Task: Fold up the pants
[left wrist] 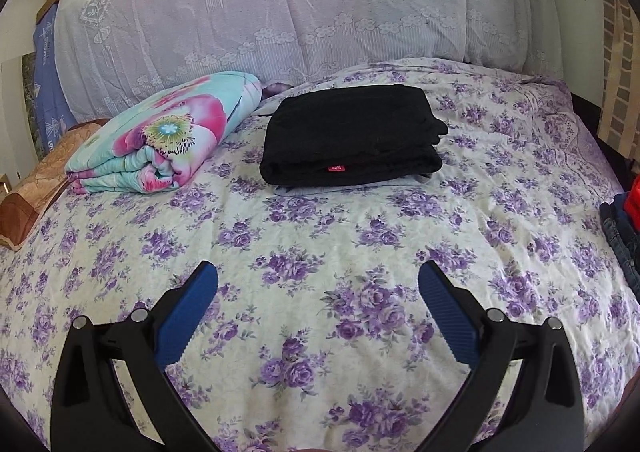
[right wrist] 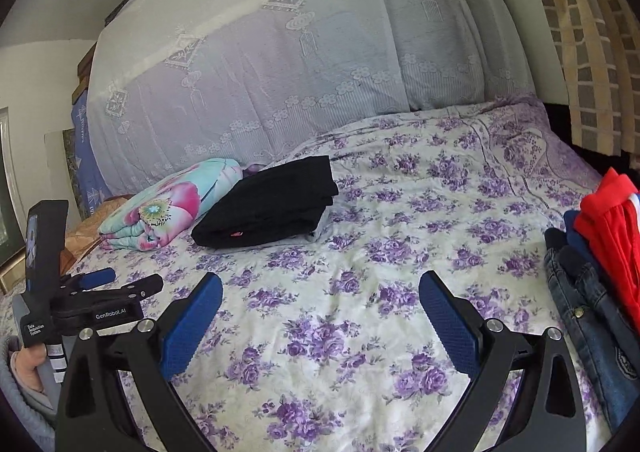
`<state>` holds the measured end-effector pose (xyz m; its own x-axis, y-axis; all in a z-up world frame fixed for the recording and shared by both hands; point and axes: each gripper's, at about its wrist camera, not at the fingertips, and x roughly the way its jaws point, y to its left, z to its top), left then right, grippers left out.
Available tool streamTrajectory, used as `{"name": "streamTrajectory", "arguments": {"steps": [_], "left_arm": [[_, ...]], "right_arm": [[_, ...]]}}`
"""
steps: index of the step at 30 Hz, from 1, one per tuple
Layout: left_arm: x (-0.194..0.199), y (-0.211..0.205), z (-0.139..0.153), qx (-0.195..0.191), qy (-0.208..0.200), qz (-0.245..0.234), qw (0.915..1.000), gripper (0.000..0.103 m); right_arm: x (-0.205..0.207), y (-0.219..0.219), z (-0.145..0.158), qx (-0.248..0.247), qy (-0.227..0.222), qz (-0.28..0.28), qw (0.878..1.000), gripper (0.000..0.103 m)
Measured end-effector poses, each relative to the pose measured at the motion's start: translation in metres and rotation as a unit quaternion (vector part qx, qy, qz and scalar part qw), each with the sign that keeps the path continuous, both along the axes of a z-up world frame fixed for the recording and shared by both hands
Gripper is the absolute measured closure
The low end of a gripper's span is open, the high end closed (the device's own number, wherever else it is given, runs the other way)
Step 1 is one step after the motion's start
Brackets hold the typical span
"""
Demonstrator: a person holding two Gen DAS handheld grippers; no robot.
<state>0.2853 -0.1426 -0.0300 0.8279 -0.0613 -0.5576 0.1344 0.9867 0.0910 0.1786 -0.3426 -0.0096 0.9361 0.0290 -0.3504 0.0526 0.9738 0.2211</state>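
Black pants (left wrist: 352,140) lie folded in a neat stack on the floral bed sheet (left wrist: 320,236), on top of a grey folded garment whose edge peeks out below. They also show in the right wrist view (right wrist: 268,204). My left gripper (left wrist: 318,280) is open and empty, hovering over the sheet well in front of the pants. It also shows from the side in the right wrist view (right wrist: 100,284). My right gripper (right wrist: 320,292) is open and empty over the sheet, nearer than the pants. A pile of unfolded clothes, blue jeans (right wrist: 588,316) and a red garment (right wrist: 612,212), lies at the right edge.
A rolled floral quilt (left wrist: 160,136) lies left of the black pants. Large pillows under a lace cover (left wrist: 280,4) line the back. A brown pillow (left wrist: 36,188) sits at the far left. The pile's edge shows in the left wrist view (left wrist: 624,228).
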Motion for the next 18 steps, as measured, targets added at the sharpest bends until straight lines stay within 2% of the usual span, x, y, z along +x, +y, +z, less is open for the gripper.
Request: {"name": "streamTrajectory", "arguments": {"steps": [3,8,13,18], "left_arm": [[0.004,-0.009,0.009,0.003,-0.011,-0.008,0.9999,0.005],[0.008,-0.019,0.02,-0.018,-0.017,-0.008,0.9997,0.005],[0.005,-0.027,0.022,0.006,-0.028,-0.007,0.9996,0.005],[0.006,-0.023,0.022,-0.002,-0.022,-0.002,0.9997,0.005]], "right_arm": [[-0.001,-0.005,-0.002,0.013,0.001,-0.003,1.0,0.004],[0.0,-0.007,-0.005,0.018,0.007,-0.003,1.0,0.004],[0.001,-0.007,-0.006,0.018,0.009,-0.001,1.0,0.004],[0.001,-0.006,-0.007,0.017,0.012,-0.002,1.0,0.004]]}}
